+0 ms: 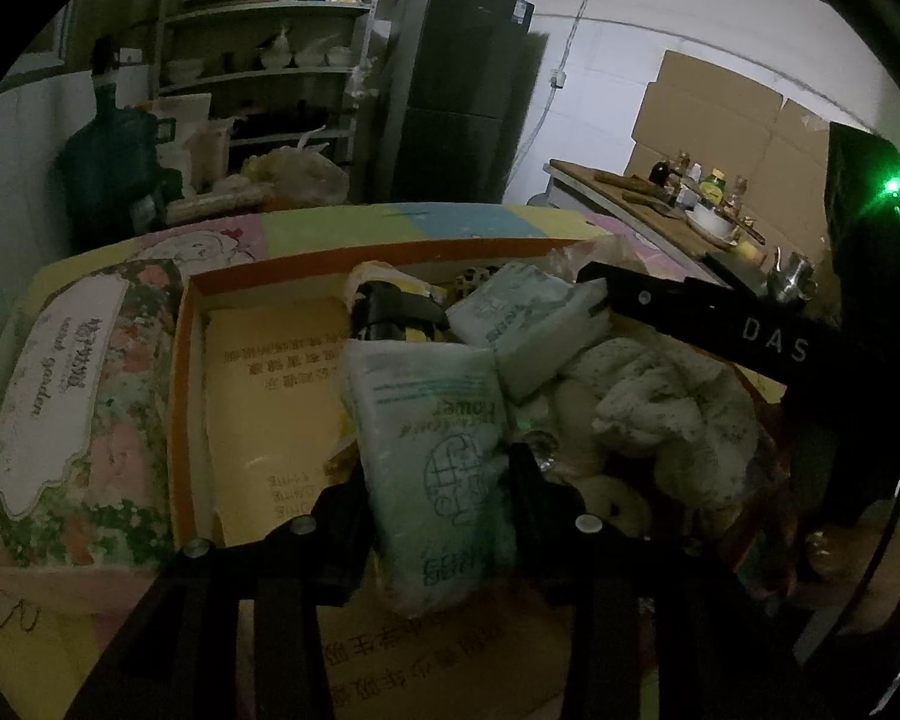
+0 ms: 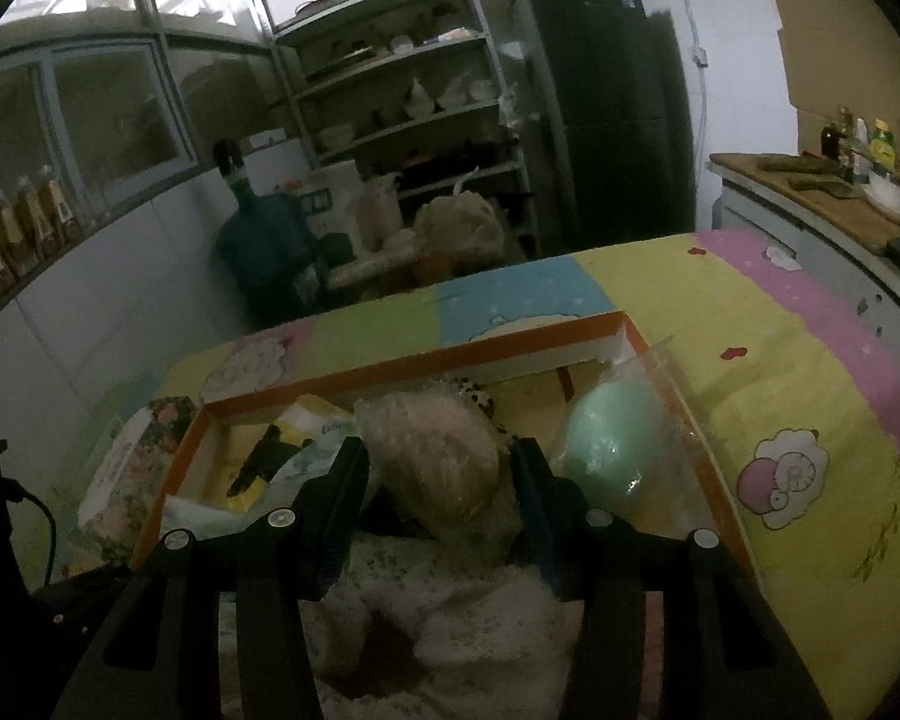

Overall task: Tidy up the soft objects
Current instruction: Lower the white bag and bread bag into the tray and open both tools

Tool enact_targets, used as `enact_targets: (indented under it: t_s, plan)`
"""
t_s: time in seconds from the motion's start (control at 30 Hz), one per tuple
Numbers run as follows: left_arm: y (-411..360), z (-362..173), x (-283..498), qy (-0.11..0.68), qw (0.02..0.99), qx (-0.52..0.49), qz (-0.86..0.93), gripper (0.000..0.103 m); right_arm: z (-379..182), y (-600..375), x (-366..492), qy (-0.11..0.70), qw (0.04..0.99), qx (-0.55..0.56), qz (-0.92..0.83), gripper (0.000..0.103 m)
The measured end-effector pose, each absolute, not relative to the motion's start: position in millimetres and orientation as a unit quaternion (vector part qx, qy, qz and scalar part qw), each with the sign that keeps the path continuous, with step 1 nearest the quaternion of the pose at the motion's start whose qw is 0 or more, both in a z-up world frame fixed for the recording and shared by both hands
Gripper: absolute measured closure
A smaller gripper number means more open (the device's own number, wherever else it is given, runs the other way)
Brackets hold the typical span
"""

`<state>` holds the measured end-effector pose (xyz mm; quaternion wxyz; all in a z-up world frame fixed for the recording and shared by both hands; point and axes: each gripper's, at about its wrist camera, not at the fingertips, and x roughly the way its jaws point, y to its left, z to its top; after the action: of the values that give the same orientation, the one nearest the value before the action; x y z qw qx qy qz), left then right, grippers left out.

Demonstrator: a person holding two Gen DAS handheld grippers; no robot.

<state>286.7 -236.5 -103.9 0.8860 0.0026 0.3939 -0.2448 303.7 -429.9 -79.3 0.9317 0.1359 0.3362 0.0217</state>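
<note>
a shallow orange-rimmed cardboard box [image 2: 624, 327] sits on the table's pastel patchwork cartoon cloth [image 2: 780, 324], crowded with soft things, a floral-print tissue box [image 1: 72, 396] just beside its left wall. the left tongs [image 1: 438, 480] hold a pale green-printed plastic tissue pack [image 1: 432, 450] over the box's near edge. the right tongs [image 2: 438, 462] clasp a beige plastic-wrapped round bundle [image 2: 438, 456] above a white fluffy cloth [image 2: 450, 618], beside a mint-green bagged sponge [image 2: 612, 444].

A box [image 1: 186, 324] sits on a table [image 2: 750, 324], with a tissue box [image 1: 60, 396] just left of it. Inside the box, a tissue pack [image 1: 432, 456] stands at the front, a second pack [image 1: 528, 324] behind it, and a towel [image 1: 672, 408] to their right. In the right wrist view a wrapped bundle [image 2: 438, 456], perhaps a bun, lies left of a bagged egg shape [image 2: 612, 444]. Shelves [image 2: 408, 96] and a fridge [image 2: 618, 102] stand behind the table.
</note>
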Motion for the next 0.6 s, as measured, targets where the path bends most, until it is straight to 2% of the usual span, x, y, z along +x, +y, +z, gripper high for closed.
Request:
enact_targets:
  t_s: [0.37,0.5,0.6]
  plan:
    - [-236,-104,285,0.396,0.887,0.006,-0.236,0.054,-79,-425,303,0.335,0.933,0.130,0.023,0.048]
    - [-235,-102,281,0.394,0.887,0.007,-0.242,0.041,-76,-423,299,0.331,0.935,0.125,0.017,0.044]
    - [-234,-100,278,0.392,0.887,0.007,-0.244,0.036,-71,-422,294,0.323,0.939,0.121,0.014,0.043]
